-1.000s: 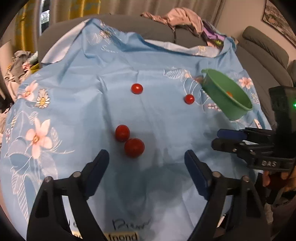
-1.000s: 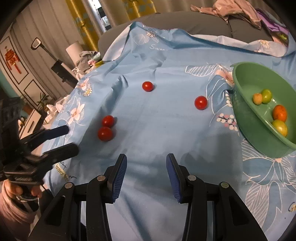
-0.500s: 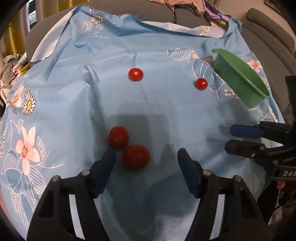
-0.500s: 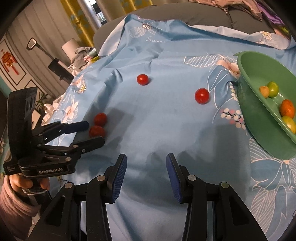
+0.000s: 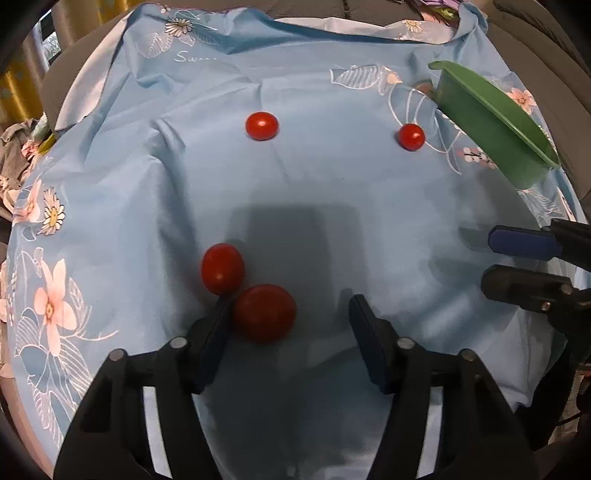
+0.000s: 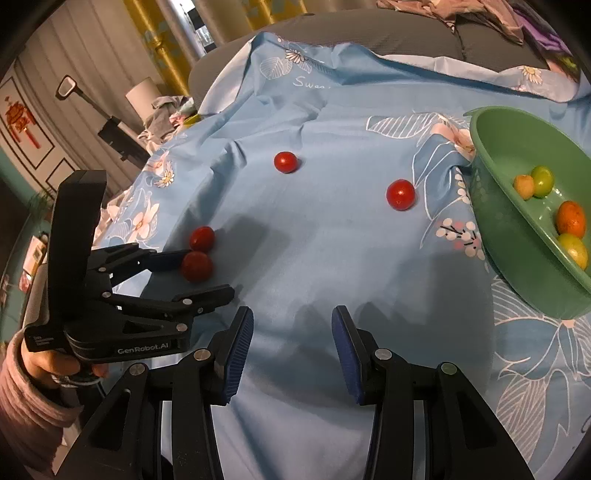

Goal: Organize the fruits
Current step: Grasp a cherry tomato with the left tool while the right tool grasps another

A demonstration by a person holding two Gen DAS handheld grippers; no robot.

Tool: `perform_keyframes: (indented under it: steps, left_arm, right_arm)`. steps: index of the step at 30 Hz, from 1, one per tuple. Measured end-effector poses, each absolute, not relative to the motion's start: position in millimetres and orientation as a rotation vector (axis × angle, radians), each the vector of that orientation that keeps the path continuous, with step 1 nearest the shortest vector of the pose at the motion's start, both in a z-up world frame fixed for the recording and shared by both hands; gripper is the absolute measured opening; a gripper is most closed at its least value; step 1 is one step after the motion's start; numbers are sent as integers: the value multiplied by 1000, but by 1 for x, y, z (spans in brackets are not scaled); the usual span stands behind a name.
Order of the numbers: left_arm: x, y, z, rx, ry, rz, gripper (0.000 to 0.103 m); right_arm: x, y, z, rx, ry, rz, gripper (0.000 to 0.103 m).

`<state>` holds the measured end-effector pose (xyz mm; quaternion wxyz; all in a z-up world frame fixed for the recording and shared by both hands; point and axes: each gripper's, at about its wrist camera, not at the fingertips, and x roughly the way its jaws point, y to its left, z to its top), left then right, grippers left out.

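Several red tomatoes lie on a light blue flowered cloth (image 5: 332,206). The nearest tomato (image 5: 264,312) (image 6: 197,266) sits between the fingers of my left gripper (image 5: 290,317) (image 6: 201,273), close against the left pad; the jaws are closing and the right pad stands clear of it. A second tomato (image 5: 222,268) (image 6: 202,238) touches it just beyond. Two more lie farther off: one (image 5: 261,126) (image 6: 285,162) in the middle, one (image 5: 411,137) (image 6: 400,194) near the green bowl (image 5: 491,122) (image 6: 517,258). My right gripper (image 6: 291,332) hovers open over bare cloth, holding nothing.
The green bowl holds several small orange and yellow-green fruits (image 6: 570,218). A grey sofa (image 6: 369,33) with loose clothes (image 6: 461,14) lies behind the cloth. A hand in a pink sleeve (image 6: 26,391) holds the left gripper. Room clutter stands at the far left.
My left gripper came forward and down over the nearest tomato, and its jaws narrowed around it. The right gripper stayed where it was, same gap.
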<state>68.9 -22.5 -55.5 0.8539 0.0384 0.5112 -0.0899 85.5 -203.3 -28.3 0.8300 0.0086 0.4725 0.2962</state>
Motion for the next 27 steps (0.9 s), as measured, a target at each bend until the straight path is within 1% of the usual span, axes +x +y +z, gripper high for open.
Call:
perform_keyframes:
  steps: [2, 3, 5, 6, 19, 27]
  left_arm:
    - [68, -19, -55, 74, 1062, -172, 46]
    - [68, -18, -54, 71, 1059, -168, 43]
    - [69, -14, -54, 52, 1054, -165, 33]
    - [70, -13, -55, 40, 1059, -169, 31]
    - [67, -9, -50, -43, 1027, -213, 31]
    - [51, 4, -18, -112, 930, -232, 31]
  right_arm:
    - [86, -204, -28, 19, 1001, 629, 45]
    - [86, -203, -28, 18, 1002, 628, 45]
    - [86, -203, -28, 14, 1002, 628, 45]
    - [85, -204, -29, 15, 1002, 628, 45]
    - [85, -200, -29, 3, 1007, 626, 45]
    - [89, -191, -28, 9, 1001, 662, 45]
